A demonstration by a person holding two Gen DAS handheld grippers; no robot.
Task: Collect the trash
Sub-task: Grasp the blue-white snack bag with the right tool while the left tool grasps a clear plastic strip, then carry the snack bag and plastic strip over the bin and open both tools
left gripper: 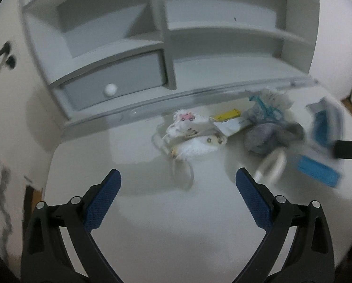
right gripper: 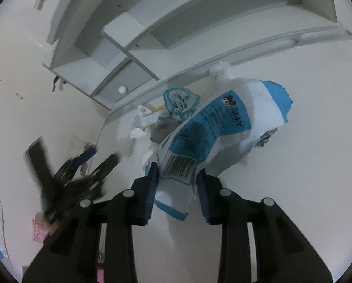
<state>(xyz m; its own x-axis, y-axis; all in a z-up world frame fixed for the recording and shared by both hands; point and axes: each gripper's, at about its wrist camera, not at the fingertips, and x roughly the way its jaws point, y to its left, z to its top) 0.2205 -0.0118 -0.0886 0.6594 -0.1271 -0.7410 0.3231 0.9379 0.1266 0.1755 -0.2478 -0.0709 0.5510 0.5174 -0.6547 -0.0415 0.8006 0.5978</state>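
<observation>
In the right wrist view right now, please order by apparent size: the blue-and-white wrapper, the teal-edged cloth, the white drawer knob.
1. blue-and-white wrapper, largest, though it is nearest the camera, so this may flatter it.
2. teal-edged cloth.
3. white drawer knob, smallest.

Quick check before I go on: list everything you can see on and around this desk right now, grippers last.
snack bag: one, blue and white, clamped in right gripper
crumpled wrappers: a pile, white, yellow and grey, desk centre
teal-trimmed bag: one, behind the pile
crumpled tissue: one, white, by the desk's rear rail
drawer: one, grey with white knob, in hutch
desk: one, white
left hand-held gripper: open, empty
right hand-held gripper: shut on snack bag
</observation>
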